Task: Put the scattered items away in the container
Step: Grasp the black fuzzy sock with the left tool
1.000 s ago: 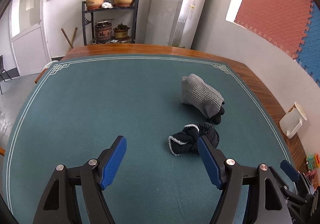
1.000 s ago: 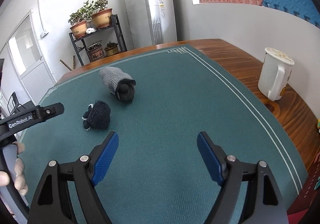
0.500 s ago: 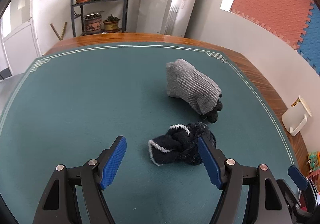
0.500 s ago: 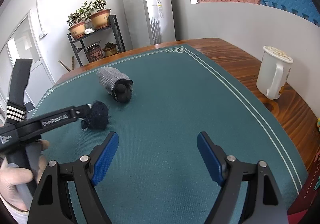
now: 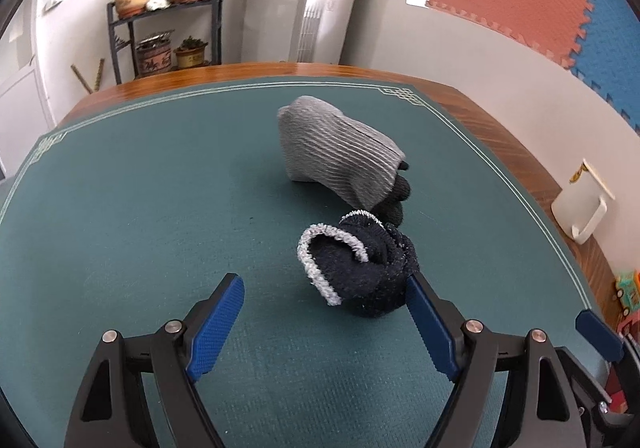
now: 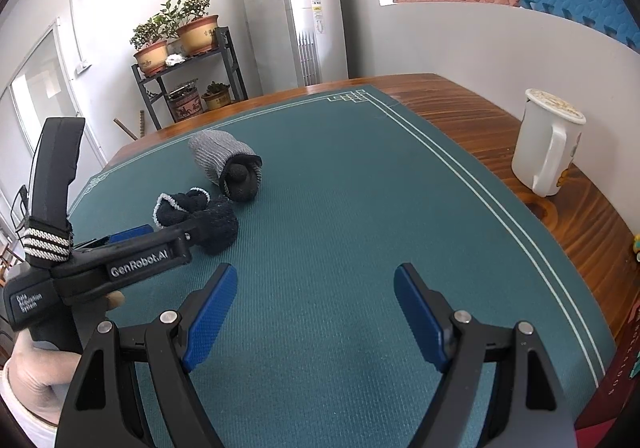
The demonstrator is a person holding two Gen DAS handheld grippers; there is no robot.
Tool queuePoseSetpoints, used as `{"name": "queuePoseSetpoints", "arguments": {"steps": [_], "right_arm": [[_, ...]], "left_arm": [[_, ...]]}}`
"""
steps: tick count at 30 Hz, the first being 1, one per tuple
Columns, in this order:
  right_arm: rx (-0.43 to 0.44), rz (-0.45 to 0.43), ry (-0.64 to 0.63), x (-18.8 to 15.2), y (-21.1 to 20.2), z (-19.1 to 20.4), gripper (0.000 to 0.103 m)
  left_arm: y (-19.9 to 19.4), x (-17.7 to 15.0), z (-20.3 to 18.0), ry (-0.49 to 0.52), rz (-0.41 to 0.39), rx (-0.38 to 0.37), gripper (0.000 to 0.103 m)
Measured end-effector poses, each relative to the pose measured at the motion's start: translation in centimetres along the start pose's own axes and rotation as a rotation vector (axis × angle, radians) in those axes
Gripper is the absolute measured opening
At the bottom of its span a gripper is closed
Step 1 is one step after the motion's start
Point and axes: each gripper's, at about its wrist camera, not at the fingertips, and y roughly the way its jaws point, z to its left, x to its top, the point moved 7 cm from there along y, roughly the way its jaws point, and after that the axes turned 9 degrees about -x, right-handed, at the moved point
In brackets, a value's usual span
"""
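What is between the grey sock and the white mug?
Nothing but bare green mat and a strip of wooden table between the grey sock and the white mug, seen in the right wrist view.

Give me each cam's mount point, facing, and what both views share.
Left wrist: on the left hand-held gripper, angled down at the dark sock bundle lying between its open jaws; only its own fingers show.
Right wrist: on the right hand-held gripper, angled down at bare green mat; its fingers, the left device and a gloved hand show.
Shared: both sock bundles, grey one, white mug, plant shelf.
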Motion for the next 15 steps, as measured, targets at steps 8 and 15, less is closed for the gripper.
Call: {"name": "queuePoseSetpoints", "arguments": {"steps": [8, 15], "right_arm": [[-0.008, 0.001, -0.003, -0.1, 0.2, 0.0, 0.084], [-0.016, 0.002, -0.003, -0.2, 0.4, 0.1, 0.083]], "left_arm": [[0.9, 0.9, -0.3, 0.022, -0.024, -0.014, 0.085], [1.9, 1.7, -0.9, 0.036, -0.021, -0.036, 0.085]]}}
